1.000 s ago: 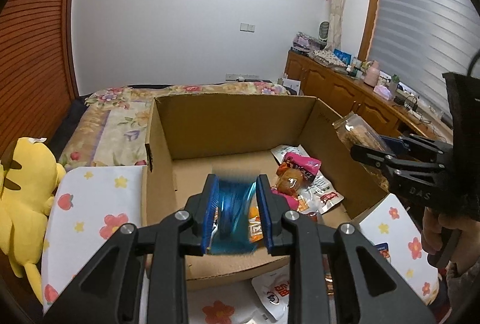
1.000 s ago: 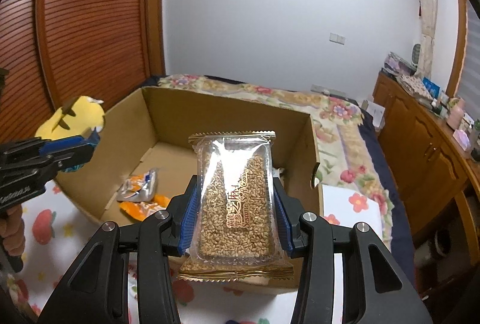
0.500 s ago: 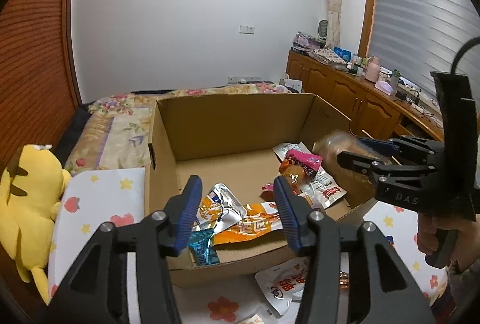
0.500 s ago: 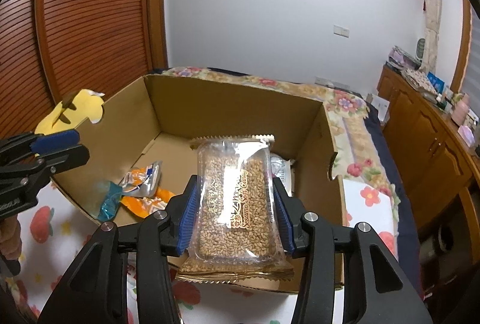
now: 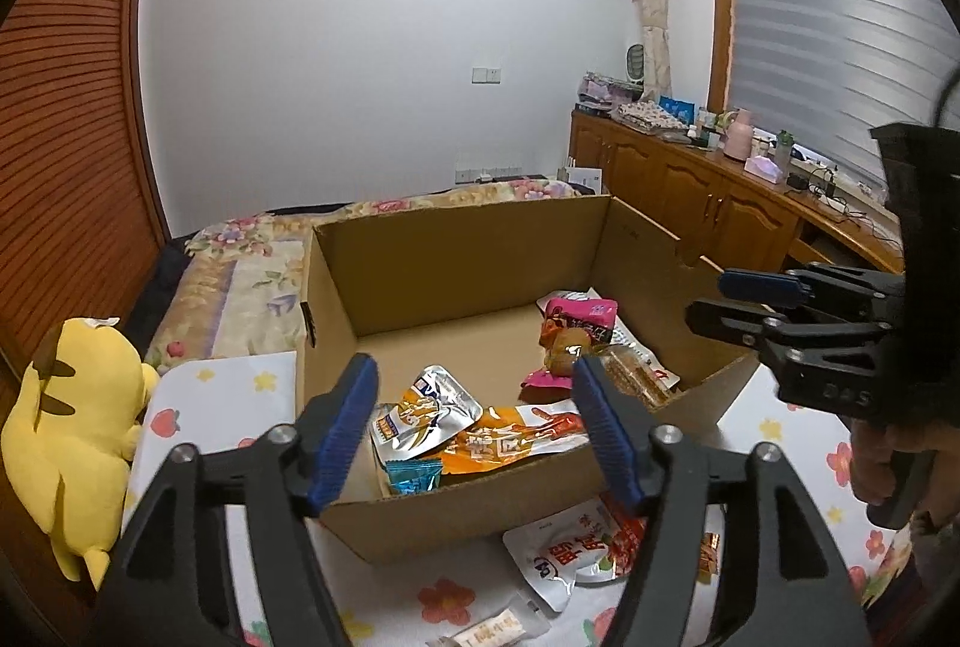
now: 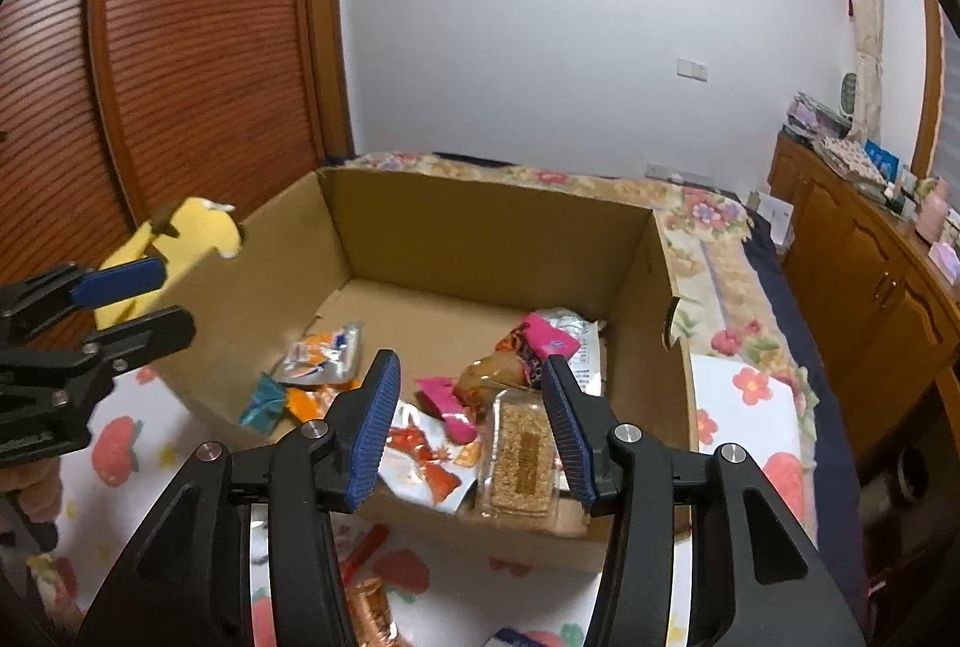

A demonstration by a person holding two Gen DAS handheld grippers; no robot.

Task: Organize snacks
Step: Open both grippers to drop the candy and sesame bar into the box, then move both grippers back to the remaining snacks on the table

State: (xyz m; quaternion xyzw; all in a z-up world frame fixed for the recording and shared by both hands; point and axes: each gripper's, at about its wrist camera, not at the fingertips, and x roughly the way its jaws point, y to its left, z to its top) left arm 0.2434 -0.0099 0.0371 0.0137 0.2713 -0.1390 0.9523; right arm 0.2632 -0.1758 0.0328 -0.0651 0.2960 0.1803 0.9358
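Cardboard box (image 5: 456, 251), open-topped, stands on a cloth printed with flowers and strawberries (image 5: 222, 395); the snacks lie loose on its floor. Near its front wall: a small blue packet (image 5: 414, 474), a silver-and-orange pouch (image 5: 420, 410) and an orange pouch (image 5: 510, 434). Toward the right side: a pink packet (image 5: 579, 314) and a clear pack of sesame bars (image 6: 522, 458), resting against the front wall. Left hand-held gripper (image 5: 474, 428): jaws apart and just opening wider, nothing between the pads, poised over the front edge of the box. Right hand-held gripper (image 6: 468, 428): jaws apart, pads clear of the sesame bars, which lie in the box below and between them. Outside the box, on the cloth in front, lie a white pouch with red print (image 5: 570, 551) and a pale wrapped bar (image 5: 498, 626). A yellow plush toy (image 5: 72, 431) sits to the left, beside the box.
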